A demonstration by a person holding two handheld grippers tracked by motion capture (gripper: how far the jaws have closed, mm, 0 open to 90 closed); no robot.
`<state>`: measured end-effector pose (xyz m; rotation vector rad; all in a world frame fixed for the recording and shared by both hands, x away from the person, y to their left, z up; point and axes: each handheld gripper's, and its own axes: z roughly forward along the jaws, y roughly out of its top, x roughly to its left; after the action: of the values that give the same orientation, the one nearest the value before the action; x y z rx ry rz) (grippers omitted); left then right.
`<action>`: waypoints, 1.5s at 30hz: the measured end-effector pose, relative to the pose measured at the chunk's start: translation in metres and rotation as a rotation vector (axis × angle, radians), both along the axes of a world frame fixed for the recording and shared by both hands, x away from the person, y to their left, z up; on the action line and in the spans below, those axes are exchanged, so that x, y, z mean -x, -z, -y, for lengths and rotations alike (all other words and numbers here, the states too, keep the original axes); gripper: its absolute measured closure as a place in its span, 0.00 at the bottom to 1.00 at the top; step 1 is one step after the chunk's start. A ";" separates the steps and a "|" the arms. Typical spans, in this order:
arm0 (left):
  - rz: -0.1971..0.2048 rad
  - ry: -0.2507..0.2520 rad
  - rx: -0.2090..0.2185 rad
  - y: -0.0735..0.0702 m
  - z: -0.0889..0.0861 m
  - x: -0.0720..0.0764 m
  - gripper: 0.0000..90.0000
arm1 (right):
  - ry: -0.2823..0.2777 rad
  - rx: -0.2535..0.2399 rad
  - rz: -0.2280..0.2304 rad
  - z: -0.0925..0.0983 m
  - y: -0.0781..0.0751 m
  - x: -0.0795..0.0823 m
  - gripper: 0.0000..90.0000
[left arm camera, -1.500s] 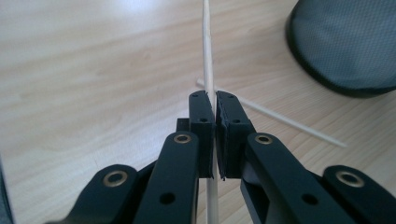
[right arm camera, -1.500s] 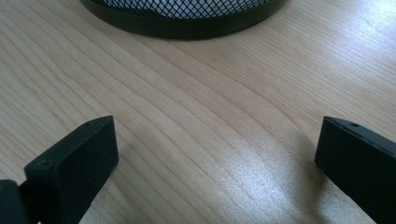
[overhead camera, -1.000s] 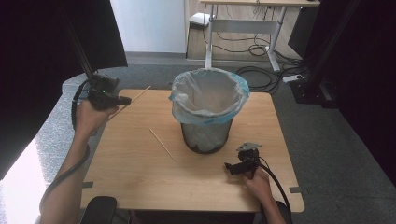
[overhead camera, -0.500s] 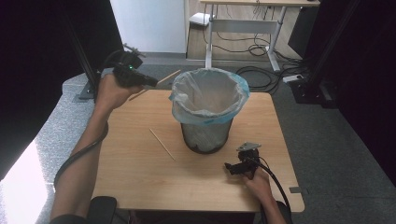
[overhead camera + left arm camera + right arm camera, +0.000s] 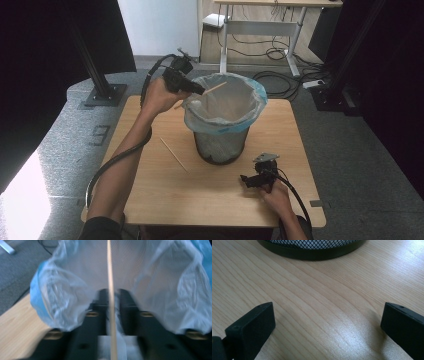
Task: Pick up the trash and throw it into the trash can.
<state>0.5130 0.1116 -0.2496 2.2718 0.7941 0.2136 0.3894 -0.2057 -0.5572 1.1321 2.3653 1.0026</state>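
A thin wooden stick (image 5: 214, 89) pokes out over the rim of a black mesh bin (image 5: 222, 147) lined with a pale blue plastic bag (image 5: 225, 107). My left gripper (image 5: 199, 91) is raised at the bin's left rim. In the left gripper view the stick (image 5: 109, 270) runs between the jaws of the left gripper (image 5: 112, 296). The jaws have just been opening, and a slim gap shows beside the stick. A second stick (image 5: 174, 155) lies on the table left of the bin. My right gripper (image 5: 246, 179) rests open on the table in front of the bin, with nothing between its jaws (image 5: 327, 317).
The wooden table (image 5: 150, 200) carries the bin near its middle. The bin's black base ring (image 5: 312, 253) is just ahead of the right gripper. Black stands, a desk and cables sit on the floor beyond the table.
My left hand has carried the stick up and to the right, from the table's left side to the bin's rim. The right hand has kept still.
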 end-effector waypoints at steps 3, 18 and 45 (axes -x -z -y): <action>0.069 -0.029 -0.009 -0.002 -0.004 0.004 0.43 | 0.001 -0.001 -0.001 0.000 0.000 0.000 0.00; 0.093 -0.167 0.022 0.023 -0.082 0.022 0.01 | 0.002 -0.002 -0.001 0.000 0.000 0.001 0.00; 0.054 -0.325 0.045 0.197 -0.131 0.038 0.03 | 0.009 -0.005 -0.001 -0.001 0.000 0.001 0.00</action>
<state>0.4754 0.2425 -0.4470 2.0762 1.1254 0.4007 0.3882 -0.2048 -0.5574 1.1441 2.3582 1.0051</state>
